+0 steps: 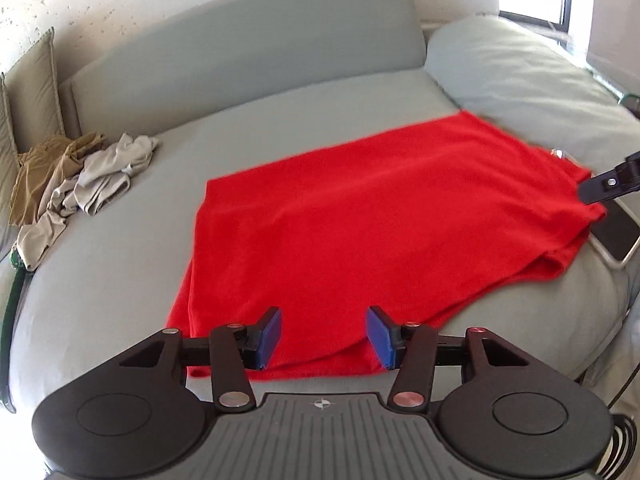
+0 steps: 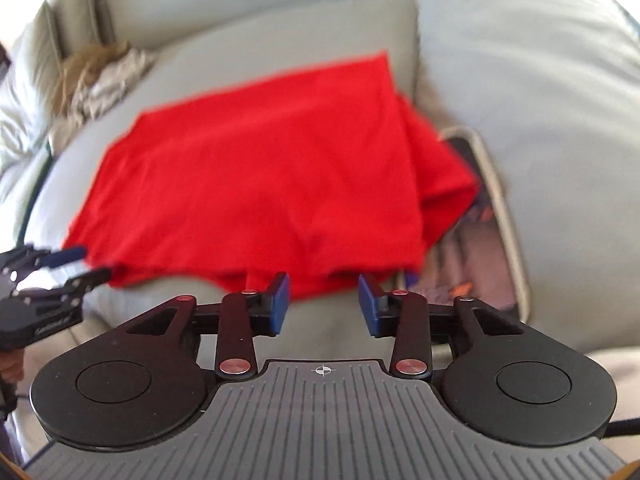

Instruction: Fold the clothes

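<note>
Red garment, already folded at least once, lies flat on the grey sofa seat, its long axis running from my near left to my far right, toward the pillow; my left gripper hangs over the near hem, jaws released and empty, blue pads on either side of the cloth edge but not closed on it; my right gripper sits at the opposite short end, jaws likewise released and empty, the rumpled edge of the garment just ahead of its fingertips; a phone lies partly under that corner, touching the cloth. Each gripper is thus nearest its own short end, and I judge that the coming fold turns on this: one short end carried along the long axis onto the other. A heap of unfolded clothes waits well apart at the far left of the seat.
</note>
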Motion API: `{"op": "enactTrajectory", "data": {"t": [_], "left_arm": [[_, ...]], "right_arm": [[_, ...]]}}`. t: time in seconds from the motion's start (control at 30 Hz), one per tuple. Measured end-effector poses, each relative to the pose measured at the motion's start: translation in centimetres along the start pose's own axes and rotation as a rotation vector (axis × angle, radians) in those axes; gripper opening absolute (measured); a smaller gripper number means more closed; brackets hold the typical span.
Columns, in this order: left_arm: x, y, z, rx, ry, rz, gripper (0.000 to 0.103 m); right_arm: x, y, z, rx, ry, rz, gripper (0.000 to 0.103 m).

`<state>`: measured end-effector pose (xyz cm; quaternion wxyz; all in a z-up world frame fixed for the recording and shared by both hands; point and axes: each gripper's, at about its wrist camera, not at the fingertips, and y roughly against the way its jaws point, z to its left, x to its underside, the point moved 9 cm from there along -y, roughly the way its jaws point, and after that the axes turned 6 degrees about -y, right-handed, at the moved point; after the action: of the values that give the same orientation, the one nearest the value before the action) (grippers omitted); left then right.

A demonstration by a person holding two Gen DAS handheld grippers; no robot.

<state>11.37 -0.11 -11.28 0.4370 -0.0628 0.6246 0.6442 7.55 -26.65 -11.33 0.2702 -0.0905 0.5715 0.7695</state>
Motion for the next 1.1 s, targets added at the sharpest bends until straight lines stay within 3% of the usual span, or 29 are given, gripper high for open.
{"op": "enactTrajectory", "data": {"t": [0.13,0.23,0.37,0.43,0.47,0.53,0.63,0.7,0.73,0.77,0.83,1.07,1.1], "left_arm": [[-2.8,-1.2,-2.4,0.032,0.022,-0.083,0.052],[-3.9,-4.1,-4.2,0.055,0.019,-0.075,0.051],[-2.0,-7.3,-5.9,0.081,-0.024,0.013,0.048],[-1.6,-7.1,-6.0,0.081,-0.052,-0.025,0.048],[-1.4,-7.1,-5.8,0.09,-0.043,-0.027,0.048],[-1.1,-7.2,-5.4,0.107,-0.009,-0.025,0.049],[-1.0,-7.4,-5.1,0.105,0.03,-0.019,0.053],[-0.8,-7.4,-5.2,0.095,0.036,-0.02,0.053],[-0.8,-7.4,-5.3,0.088,0.034,-0.021,0.053],[-0.8,-7.4,-5.4,0.083,0.033,-0.02,0.053],[-0.8,-7.4,-5.6,0.074,0.034,-0.016,0.053],[-0.5,-7.0,-5.2,0.05,0.066,0.02,0.053],[-0.4,-6.9,-5.2,0.045,0.071,0.027,0.053]], "right_arm": [[-3.8,-0.9,-0.2,-0.101,-0.147,-0.074,0.042],[-5.6,-3.3,-0.1,-0.169,-0.21,-0.062,0.044],[-6.6,-7.7,0.3,-0.406,-0.398,0.097,0.044],[-6.8,-10.4,-0.7,-0.435,-0.473,0.196,0.044],[-7.0,-11.7,-1.2,-0.445,-0.508,0.244,0.039],[-8.9,-11.9,-3.7,-0.369,-0.522,0.145,0.016],[-11.9,-10.3,-8.4,-0.189,-0.551,-0.087,0.022],[-12.3,-8.6,-8.8,-0.183,-0.537,-0.156,0.024],[-12.5,-7.7,-8.8,-0.185,-0.528,-0.187,0.029],[-11.6,-7.6,-7.9,-0.198,-0.502,-0.164,0.034],[-9.6,-7.6,-5.8,-0.229,-0.441,-0.097,0.053],[-2.0,-7.5,1.4,-0.332,-0.227,0.136,0.052],[-1.4,-7.3,1.6,-0.314,-0.208,0.14,0.051]]}}
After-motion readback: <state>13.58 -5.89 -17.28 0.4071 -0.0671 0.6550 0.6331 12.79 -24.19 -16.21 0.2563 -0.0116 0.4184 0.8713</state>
